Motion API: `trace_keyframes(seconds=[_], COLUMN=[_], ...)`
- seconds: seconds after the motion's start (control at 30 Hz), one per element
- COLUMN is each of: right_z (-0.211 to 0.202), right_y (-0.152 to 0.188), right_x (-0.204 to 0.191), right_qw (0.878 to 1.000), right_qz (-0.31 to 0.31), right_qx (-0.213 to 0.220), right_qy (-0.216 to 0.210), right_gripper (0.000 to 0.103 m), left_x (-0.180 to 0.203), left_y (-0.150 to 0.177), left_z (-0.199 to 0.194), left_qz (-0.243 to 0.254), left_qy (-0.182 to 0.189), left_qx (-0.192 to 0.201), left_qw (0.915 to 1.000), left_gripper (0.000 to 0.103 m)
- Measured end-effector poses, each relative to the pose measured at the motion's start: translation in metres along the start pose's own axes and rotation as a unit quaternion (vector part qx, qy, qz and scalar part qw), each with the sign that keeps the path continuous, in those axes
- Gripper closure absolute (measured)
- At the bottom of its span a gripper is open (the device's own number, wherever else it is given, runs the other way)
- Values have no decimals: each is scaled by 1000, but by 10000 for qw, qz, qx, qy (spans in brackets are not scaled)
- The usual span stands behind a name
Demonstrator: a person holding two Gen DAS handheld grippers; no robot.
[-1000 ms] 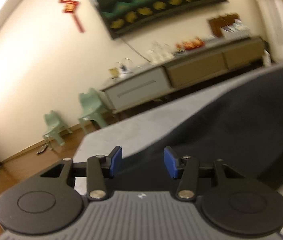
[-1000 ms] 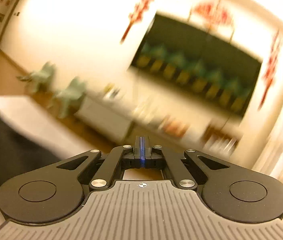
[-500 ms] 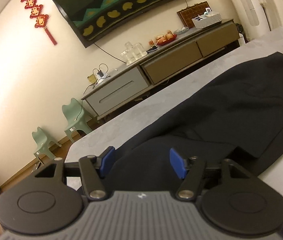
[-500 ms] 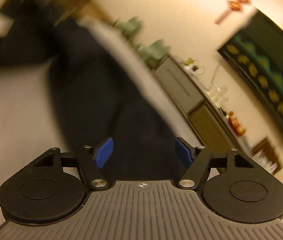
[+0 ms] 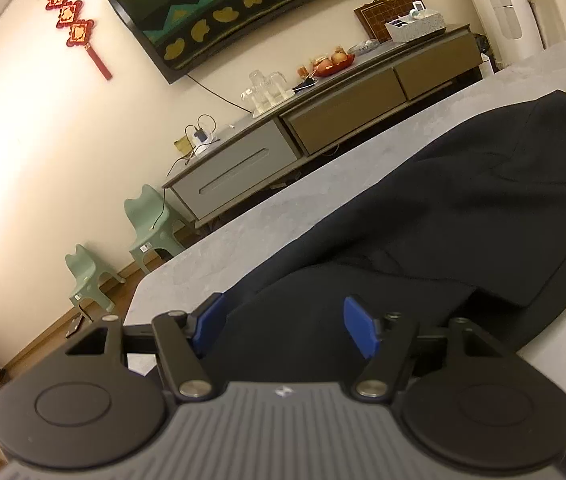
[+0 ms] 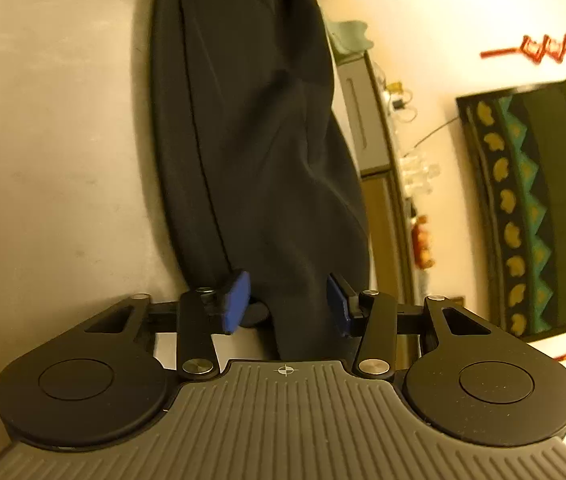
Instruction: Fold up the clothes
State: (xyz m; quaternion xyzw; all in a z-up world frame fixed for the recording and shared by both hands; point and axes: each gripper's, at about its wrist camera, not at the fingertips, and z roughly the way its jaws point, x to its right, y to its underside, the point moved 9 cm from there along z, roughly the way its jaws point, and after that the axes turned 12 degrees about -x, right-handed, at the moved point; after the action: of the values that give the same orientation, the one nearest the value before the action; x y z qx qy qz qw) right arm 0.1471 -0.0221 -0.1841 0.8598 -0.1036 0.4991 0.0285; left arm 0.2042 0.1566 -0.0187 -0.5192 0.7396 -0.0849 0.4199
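Left wrist view: the left claw (image 5: 283, 326) stands wide over the near end of the dark garment (image 5: 463, 208) spread on the grey surface (image 5: 267, 224). The right claw (image 6: 289, 300) is closing, cloth between its pads (image 6: 237, 300), not yet pinched.

garment (image 5: 463, 208) on bed (image 5: 283, 224), cabinet (image 5: 323, 120) behind

A long grey-and-brown sideboard (image 5: 323, 120) lines the cream wall (image 5: 43, 140) ahead. Two pale green chairs (image 5: 151, 224) stand on wooden floor (image 5: 43, 340), ahead and left.
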Motion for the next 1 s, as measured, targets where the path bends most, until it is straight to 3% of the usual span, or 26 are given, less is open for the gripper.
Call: trace_keyframes(seconds=[0.2,0.43,0.47,0.5,0.53,0.6,0.67,0.77,0.87,1.0], right_z=[-13,19,23,26,29,33,35,32,14,-18], right_y=[-16,2,2,3,3,5,9,17,24,24], right_x=[18,31,34,36,39,44,50,82,123,196], right_qw=[9930,9860,9835,9808,9779,9723,9666,9567,9488,9408], right_qz=[593,1283,1401,1519,1637,1866,2103,2632,3074,3353], right_qx=[257,-264,-306,-348,-389,-426,-422,-233,89,494], right_qy=[-986,-1036,-1105,-1173,-1241,-1340,-1406,-1224,-722,70], right_gripper=[50,51,53,63,82,99,101,103,103,103], left_x=[-3,-1,-1,0,1,0,-3,-11,-22,-40], left_y=[3,1,0,0,0,0,0,2,2,-7], left_z=[2,0,0,0,0,-1,-1,3,4,-10], left_qz=[1,39,26,23,25,18,3,-126,-306,-682], left_qy=[-19,-18,-13,-24,-40,-51,-153,-265,-436,-670], left_qx=[-13,32,27,29,34,43,72,24,3,293], left_qw=[10000,10000,10000,10000,10000,10000,9999,9996,9986,9950], left_gripper=[35,34,34,34,34,34,34,34,34,34])
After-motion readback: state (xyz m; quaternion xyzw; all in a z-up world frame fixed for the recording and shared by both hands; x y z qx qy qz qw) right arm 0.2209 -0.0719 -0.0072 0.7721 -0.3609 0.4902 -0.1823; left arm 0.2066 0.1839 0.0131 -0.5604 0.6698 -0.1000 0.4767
